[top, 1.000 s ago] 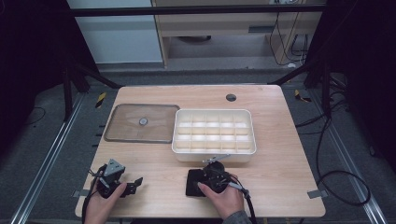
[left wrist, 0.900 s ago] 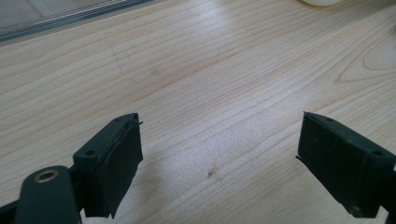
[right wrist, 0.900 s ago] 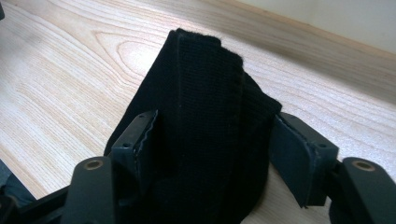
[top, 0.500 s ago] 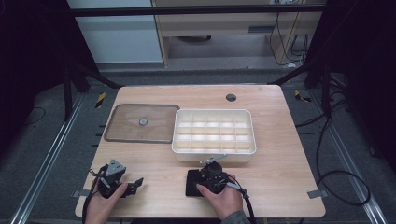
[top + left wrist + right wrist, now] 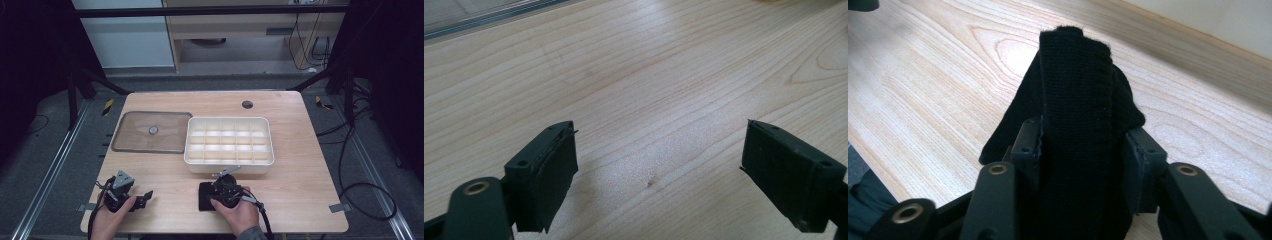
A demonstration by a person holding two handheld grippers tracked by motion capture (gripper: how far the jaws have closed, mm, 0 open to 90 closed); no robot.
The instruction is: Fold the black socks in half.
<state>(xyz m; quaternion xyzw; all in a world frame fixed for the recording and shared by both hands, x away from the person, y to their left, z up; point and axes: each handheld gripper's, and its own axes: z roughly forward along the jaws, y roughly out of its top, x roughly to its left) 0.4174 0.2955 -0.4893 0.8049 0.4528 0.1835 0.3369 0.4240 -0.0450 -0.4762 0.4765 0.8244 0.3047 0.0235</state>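
closing over the last second, the right gripper (image 5: 216,192) had its jaws pressed on a folded black cloth (image 5: 1075,105), which lay on the table (image 5: 300,185) just in front of the white compartment box (image 5: 229,140). both hands kept their places. the left gripper (image 5: 137,199) stood open over bare wood. no readable writing appeared.

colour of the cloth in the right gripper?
Black, a ribbed knit cloth; clearest in the right gripper view.
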